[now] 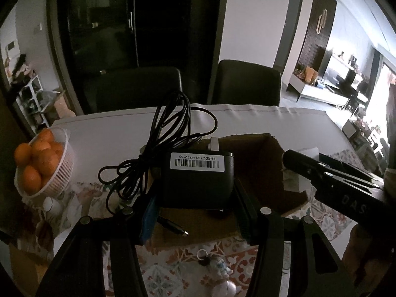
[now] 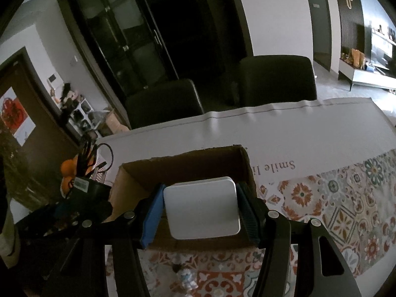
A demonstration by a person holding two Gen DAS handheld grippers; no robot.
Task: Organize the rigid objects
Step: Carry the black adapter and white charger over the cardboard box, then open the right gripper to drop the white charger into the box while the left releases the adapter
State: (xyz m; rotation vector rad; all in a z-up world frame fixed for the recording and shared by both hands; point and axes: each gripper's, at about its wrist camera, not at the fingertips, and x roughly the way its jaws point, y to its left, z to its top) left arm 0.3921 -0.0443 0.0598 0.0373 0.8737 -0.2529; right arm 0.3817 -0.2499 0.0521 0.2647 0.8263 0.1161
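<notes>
Risk: my left claw clamps the black adapter, its loose cable may snag the cardboard box; my right claw grips the white device.

L gripper clamps black adapter over cardboard box – cable dangling

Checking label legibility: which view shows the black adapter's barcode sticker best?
Left wrist. The sticker faces the camera on the adapter, centred between the jaws, its bars and printed code clear. Right wrist shows the adapter only at the far left edge, dark, the sticker small and unreadable.
</notes>
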